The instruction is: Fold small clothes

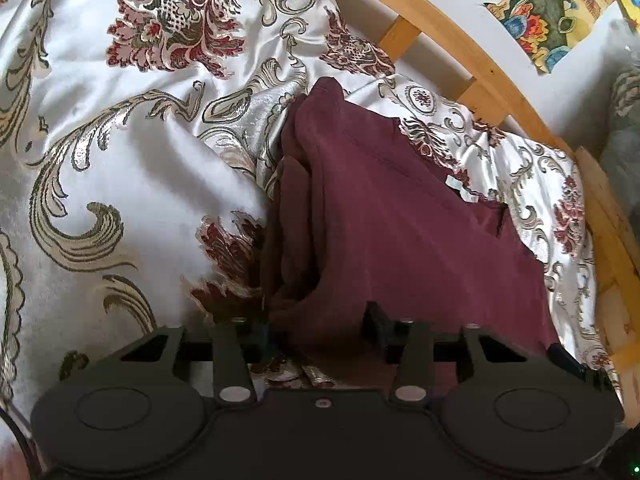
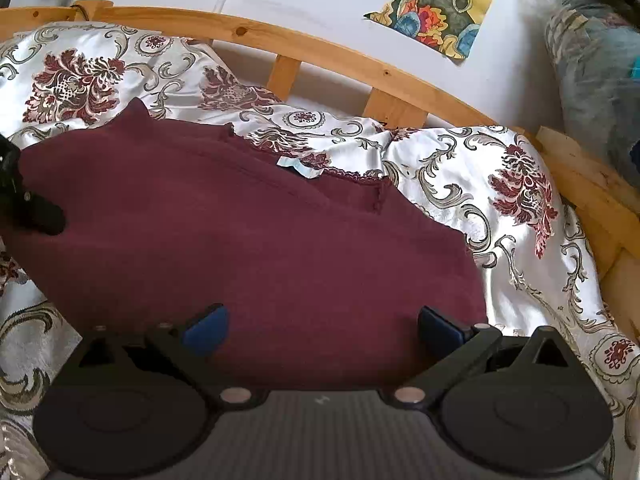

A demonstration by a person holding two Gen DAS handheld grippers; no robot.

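A maroon garment (image 1: 400, 232) lies on a white floral bedspread (image 1: 120, 160), with a bunched fold along its left side. My left gripper (image 1: 320, 332) sits at its near edge, jaws apart with the bunched maroon cloth lying between them. In the right wrist view the garment (image 2: 260, 248) spreads flat, with a lace-trimmed neckline and a pale label (image 2: 298, 168) at the far edge. My right gripper (image 2: 320, 328) is open wide over the garment's near edge, blue pads (image 2: 206, 330) apart. The left gripper (image 2: 28, 204) shows at the left edge, resting on the cloth.
A wooden bed rail (image 2: 320, 52) curves behind the bedspread (image 2: 500, 184), with a white wall and a colourful drawing (image 2: 432, 12) beyond. A grey bundle (image 2: 596, 80) sits at the far right.
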